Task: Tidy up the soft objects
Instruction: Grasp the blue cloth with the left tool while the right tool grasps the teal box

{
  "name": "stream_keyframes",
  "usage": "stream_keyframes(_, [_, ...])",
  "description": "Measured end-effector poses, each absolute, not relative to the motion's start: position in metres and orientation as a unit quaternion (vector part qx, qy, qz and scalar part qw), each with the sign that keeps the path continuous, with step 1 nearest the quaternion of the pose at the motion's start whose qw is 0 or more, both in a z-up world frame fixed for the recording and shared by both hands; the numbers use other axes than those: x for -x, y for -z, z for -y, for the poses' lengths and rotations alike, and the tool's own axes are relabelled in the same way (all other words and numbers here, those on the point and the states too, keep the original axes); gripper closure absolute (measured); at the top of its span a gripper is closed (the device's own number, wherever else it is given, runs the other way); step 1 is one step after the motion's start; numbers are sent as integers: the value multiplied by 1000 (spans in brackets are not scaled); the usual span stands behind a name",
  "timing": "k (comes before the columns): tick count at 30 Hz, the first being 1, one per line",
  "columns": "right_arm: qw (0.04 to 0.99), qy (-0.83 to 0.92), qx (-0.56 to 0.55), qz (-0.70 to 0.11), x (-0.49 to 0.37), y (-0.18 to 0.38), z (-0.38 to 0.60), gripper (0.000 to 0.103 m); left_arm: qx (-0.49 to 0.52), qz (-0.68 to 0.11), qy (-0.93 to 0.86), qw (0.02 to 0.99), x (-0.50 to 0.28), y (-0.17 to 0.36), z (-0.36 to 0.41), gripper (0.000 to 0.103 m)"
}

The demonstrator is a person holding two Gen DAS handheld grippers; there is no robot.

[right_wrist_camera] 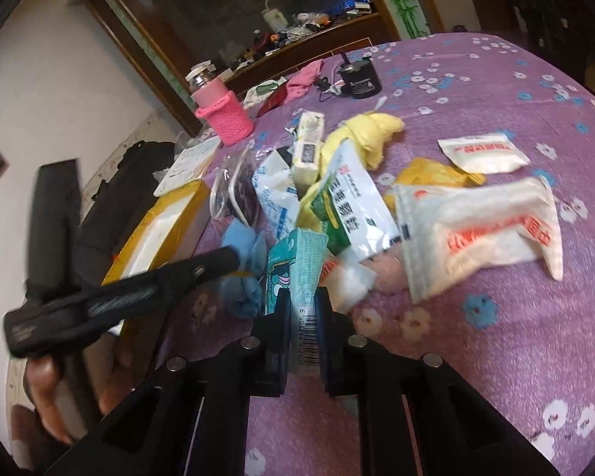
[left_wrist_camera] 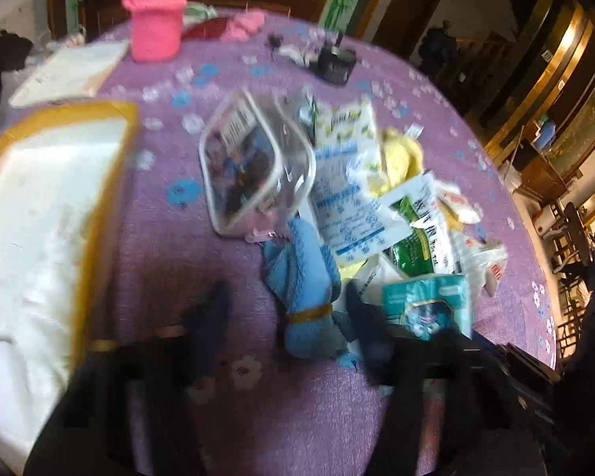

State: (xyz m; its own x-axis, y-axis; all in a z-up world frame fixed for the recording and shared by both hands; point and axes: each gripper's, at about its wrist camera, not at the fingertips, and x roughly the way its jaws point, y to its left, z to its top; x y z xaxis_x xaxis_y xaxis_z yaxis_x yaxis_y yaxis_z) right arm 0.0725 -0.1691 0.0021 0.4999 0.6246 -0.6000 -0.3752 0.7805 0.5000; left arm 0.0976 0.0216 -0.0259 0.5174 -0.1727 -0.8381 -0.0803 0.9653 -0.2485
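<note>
Right wrist view: right gripper (right_wrist_camera: 303, 329) clamped on teal tissue pack (right_wrist_camera: 295, 273), pack upright between pads, at near edge of pile on purple tablecloth (right_wrist_camera: 496, 357). Left gripper (left_wrist_camera: 287, 317) straddles blue towel (left_wrist_camera: 309, 277), jaws part-way apart; blur hides whether pads press cloth, so grip cannot be called. Yellow-rimmed box (left_wrist_camera: 111, 182) sits left of pile, white inside. Step in hand, by my read: picking first soft items. Next move calls for lifting pack clear of neighbouring packets, carrying across to box, left confirming hold on towel.
</note>
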Motion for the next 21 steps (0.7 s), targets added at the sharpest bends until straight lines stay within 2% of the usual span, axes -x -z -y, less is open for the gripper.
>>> stream_keyframes(2, [852, -291, -156, -406, -68, 5, 172, 92, 132, -486, 41, 863, -97, 32, -19, 78])
stream_keyframes(4, [848, -293, -161, -411, -65, 9, 175, 92, 130, -480, 44, 866, -90, 32, -15, 81])
stream_keyframes(12, [850, -305, -172, -395, -57, 1, 182, 92, 182, -426, 54, 885, -37, -7, -44, 81])
stream_keyframes(17, [843, -337, -173, -381, -49, -11, 169, 92, 260, -393, 48, 881, 1, -31, -98, 81])
stream_keyframes(21, [834, -377, -161, -370, -42, -21, 144, 92, 277, -370, -8, 887, 22, -42, -146, 81])
